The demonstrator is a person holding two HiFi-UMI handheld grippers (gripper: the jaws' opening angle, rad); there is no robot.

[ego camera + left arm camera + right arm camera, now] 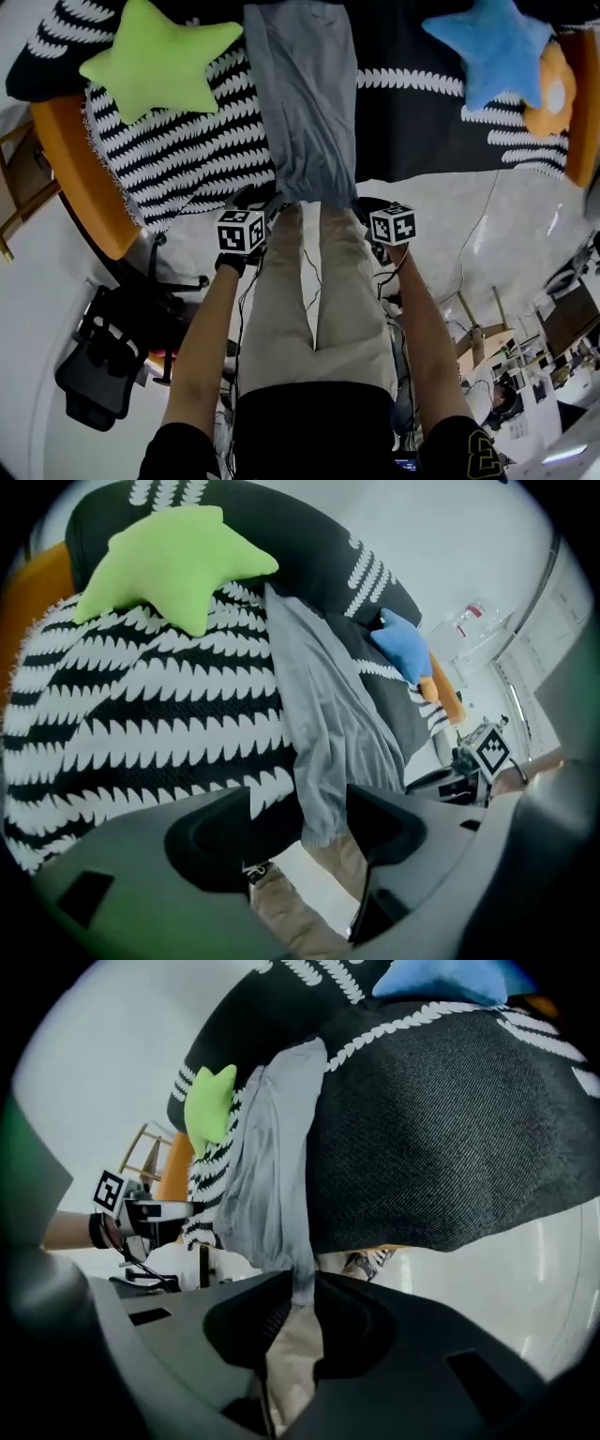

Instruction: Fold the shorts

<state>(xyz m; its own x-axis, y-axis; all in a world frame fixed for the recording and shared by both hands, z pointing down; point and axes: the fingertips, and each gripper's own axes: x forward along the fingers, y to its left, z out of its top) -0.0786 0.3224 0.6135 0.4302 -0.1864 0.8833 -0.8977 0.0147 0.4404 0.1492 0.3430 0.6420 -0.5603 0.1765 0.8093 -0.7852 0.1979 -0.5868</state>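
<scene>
The grey shorts (305, 103) lie lengthwise on the blanket, their near hem hanging over the front edge. My left gripper (265, 202) is at the hem's left corner. In the left gripper view its jaws (300, 808) stand open, with the shorts' (328, 724) corner hanging between them, untouched by the pads. My right gripper (361, 208) is at the hem's right corner. In the right gripper view it (302, 1288) is shut on the edge of the shorts (272, 1176), the fabric pinched between the pads.
A black-and-white striped blanket (169, 150) and a dark grey one (441, 122) cover the orange-edged surface (75, 169). A green star pillow (155, 58) lies back left, a blue star pillow (492, 42) back right. A black office chair (103, 366) stands lower left.
</scene>
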